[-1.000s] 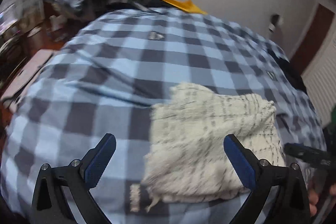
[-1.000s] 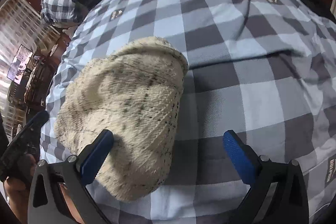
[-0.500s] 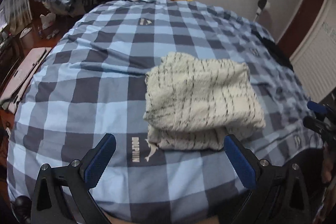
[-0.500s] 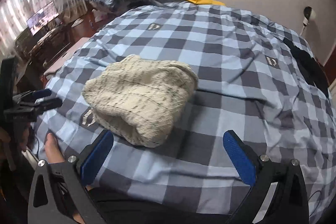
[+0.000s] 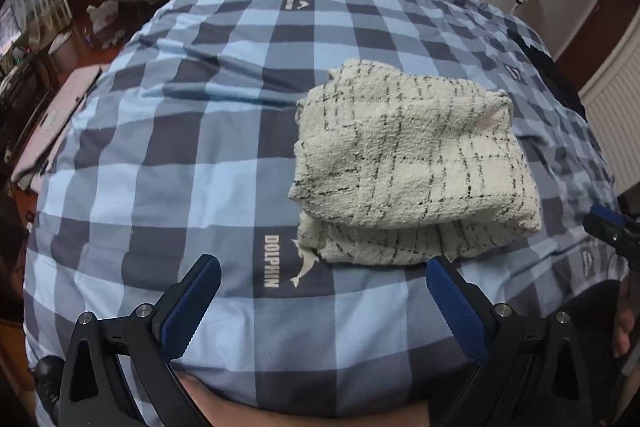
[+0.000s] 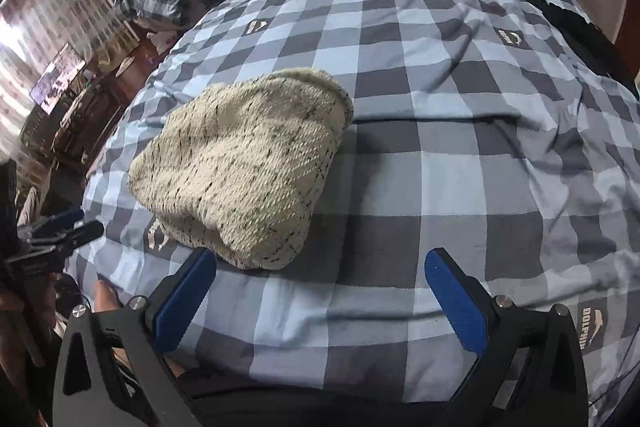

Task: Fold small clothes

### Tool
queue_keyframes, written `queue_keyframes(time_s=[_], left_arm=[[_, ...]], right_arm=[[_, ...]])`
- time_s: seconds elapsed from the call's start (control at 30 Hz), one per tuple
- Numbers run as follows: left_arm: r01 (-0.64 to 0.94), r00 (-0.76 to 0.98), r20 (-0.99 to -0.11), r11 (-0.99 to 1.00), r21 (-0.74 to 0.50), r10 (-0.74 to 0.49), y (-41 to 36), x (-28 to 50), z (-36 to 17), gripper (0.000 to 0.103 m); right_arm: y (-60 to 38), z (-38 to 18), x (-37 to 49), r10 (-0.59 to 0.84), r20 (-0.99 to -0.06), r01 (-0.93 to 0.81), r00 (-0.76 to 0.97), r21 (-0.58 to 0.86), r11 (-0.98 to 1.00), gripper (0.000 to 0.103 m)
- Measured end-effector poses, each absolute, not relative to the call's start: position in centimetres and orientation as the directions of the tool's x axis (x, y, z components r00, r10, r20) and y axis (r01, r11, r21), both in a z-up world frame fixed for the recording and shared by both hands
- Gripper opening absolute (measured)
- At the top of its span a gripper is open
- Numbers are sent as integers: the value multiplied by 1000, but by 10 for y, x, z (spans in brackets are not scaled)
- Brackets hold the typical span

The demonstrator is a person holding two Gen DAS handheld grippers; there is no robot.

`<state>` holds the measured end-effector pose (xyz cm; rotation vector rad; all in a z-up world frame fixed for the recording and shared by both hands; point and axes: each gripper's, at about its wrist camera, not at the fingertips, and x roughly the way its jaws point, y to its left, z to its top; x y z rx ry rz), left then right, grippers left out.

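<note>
Left wrist view: the folded cloth was laid flat on the checked bedspread; left gripper and right gripper were held spread, empty, apart from it, suggesting folding was finished.

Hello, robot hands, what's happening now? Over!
Left gripper open, empty. Right gripper open, empty. Cream knitted garment with thin black lines lies folded on the blue checked bedcover, touched by neither. Nothing in the way.
</note>
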<state>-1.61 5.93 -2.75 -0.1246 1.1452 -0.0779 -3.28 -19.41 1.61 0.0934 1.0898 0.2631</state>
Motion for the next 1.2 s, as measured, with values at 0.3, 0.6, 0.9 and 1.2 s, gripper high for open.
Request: queue_keyframes(time_s=[0.3,0.6,0.9,1.2], left_arm=[[-20,395,-913,992,-124,-106,61,-12,-30,103],[28,383,-919,995,-93,-97,52,2,-36,103],[-17,290,-890,928,-372,-352,79,55,-64,103],[-151,78,-811,798,-584,-579,83,97,-140,103]], right_arm=[[-180,17,-33,243,-867,-224,435,157,962,102],[-180,12,-7,337,-845,-222,415,265,938,102],[-197,-35,54,536,-811,-53,237,540,840,102],[-193,-91,86,695,-718,125,29,693,710,102]])
